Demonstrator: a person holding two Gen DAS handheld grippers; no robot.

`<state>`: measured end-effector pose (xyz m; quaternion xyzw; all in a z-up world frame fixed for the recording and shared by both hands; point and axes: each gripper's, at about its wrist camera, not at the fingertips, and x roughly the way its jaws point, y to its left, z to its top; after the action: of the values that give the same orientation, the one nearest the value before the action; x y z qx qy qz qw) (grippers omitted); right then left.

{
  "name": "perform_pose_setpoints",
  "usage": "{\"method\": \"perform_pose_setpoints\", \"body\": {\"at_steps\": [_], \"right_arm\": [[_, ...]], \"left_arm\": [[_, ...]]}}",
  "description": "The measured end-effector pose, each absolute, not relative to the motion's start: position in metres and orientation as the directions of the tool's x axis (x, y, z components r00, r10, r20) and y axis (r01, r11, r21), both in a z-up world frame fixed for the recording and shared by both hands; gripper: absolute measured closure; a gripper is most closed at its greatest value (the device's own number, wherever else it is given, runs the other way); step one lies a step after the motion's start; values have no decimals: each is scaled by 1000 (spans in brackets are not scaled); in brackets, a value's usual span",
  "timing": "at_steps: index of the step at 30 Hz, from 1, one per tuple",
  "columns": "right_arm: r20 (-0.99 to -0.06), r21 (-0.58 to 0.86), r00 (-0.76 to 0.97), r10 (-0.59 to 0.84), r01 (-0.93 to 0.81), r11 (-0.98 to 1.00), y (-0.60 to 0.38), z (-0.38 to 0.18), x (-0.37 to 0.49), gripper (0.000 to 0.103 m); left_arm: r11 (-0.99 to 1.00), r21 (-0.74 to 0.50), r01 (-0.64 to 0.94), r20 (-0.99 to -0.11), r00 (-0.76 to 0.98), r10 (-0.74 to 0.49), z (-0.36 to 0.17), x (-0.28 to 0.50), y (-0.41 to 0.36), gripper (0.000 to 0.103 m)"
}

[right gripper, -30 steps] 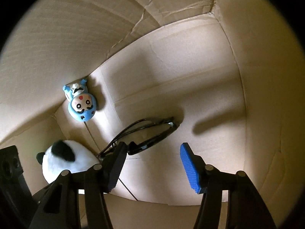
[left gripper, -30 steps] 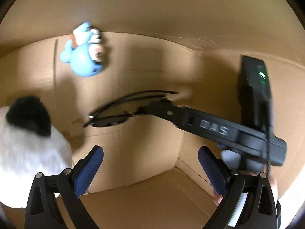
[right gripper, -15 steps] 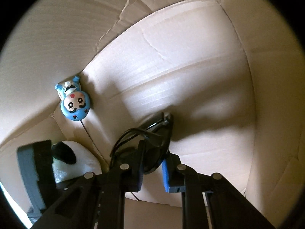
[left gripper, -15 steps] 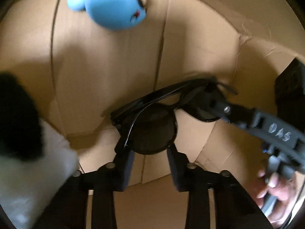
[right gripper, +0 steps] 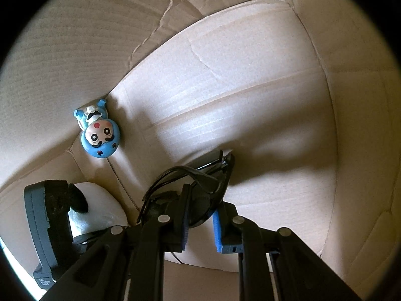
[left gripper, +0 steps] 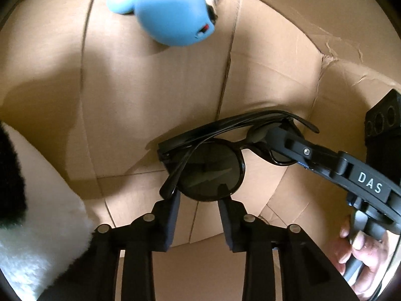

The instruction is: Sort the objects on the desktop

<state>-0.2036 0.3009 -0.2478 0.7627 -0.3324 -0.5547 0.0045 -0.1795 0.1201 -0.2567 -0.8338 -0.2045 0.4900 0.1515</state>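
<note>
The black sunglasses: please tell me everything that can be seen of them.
The black sunglasses have a glossy, plastic-looking frame, round dark lenses and both temple arms folded. They are inside the cardboard box, lenses facing the left wrist camera. The left gripper clamps one lens at its lower edge; the right gripper clamps the other lens. Whether they touch the cardboard cannot be told.

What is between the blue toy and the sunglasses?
Only bare cardboard box floor lies between the blue toy and the sunglasses; both wrist views show it.
</note>
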Motion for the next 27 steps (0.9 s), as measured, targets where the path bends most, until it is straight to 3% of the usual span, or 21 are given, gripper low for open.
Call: {"method": "perform_pose_setpoints", "body": {"at_steps": [5, 7, 9, 12, 18, 27], "right_arm": [[-840, 376, 172, -515, -502, -779, 299, -242, -203, 87], [-838, 377, 174, -518, -503, -778, 299, -240, -203, 86], [-836, 376, 177, -519, -504, -778, 298, -238, -202, 83], [-834, 371, 185, -519, -508, -777, 298, -235, -200, 78], [-831, 372, 188, -524, -512, -774, 298, -225, -199, 78], [-827, 368, 202, -524, -509, -778, 300, -209, -201, 78]], "left_arm": [[-866, -458, 201, -758, 420, 499, -255, -180, 122, 71], [-861, -462, 213, -761, 404, 508, -252, -181, 121, 59], [-848, -482, 222, -769, 358, 531, -243, -183, 122, 38], [-845, -497, 198, -793, 292, 535, -231, -186, 127, 26], [-859, -481, 177, -804, 301, 513, -237, -184, 137, 23], [-838, -447, 313, -797, 287, 532, -248, -177, 132, 23]]}}
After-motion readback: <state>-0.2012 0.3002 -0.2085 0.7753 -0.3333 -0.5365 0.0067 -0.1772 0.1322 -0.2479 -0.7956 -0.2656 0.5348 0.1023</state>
